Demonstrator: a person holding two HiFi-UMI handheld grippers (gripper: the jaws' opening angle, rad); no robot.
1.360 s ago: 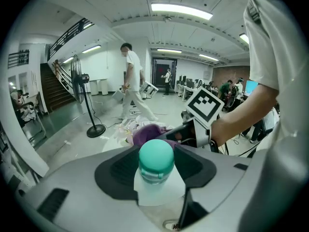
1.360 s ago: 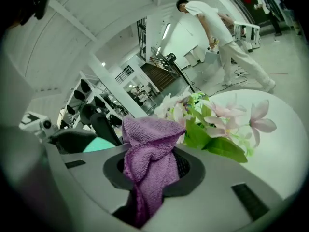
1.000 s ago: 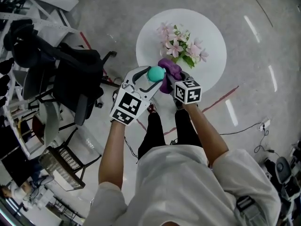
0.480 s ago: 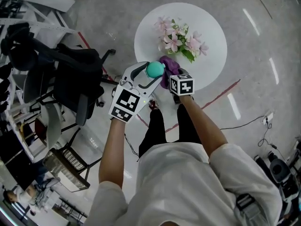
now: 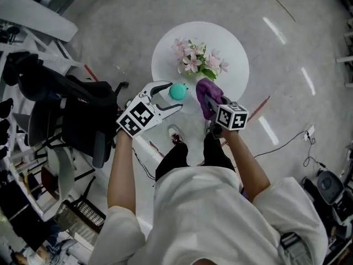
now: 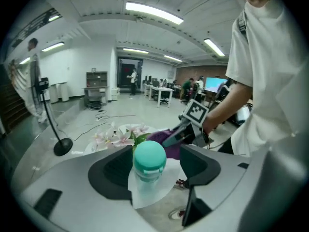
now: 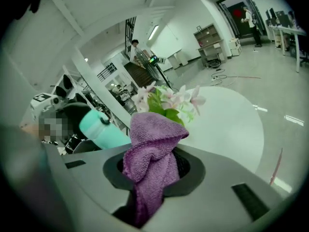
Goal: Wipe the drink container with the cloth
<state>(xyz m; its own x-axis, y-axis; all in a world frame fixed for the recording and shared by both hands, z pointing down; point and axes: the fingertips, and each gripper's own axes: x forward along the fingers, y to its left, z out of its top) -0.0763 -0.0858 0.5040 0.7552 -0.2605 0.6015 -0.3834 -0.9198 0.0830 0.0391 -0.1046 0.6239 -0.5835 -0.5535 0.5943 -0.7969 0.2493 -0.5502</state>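
Observation:
The drink container (image 5: 177, 91), a clear bottle with a teal cap (image 6: 149, 157), stands upright at the near left edge of the round white table (image 5: 234, 65). My left gripper (image 5: 175, 97) reaches around it. Its jaws have just been opening: the bottle (image 7: 99, 129) is between them, and a gap shows at the right pad (image 6: 197, 166). My right gripper (image 5: 208, 105) is shut on a bunched purple cloth (image 5: 205, 90), a short way right of the bottle and apart from it. The cloth (image 7: 153, 151) hangs from the jaws of the right gripper (image 7: 154, 173).
A bunch of pink flowers (image 5: 197, 59) stands on the table behind the bottle. A black office chair (image 5: 83, 115) and white desks stand to the left. A cable (image 5: 287, 145) lies on the floor to the right.
The right gripper has drawn the cloth off the bottle, to the right. The left jaws have spread wider around the bottle.

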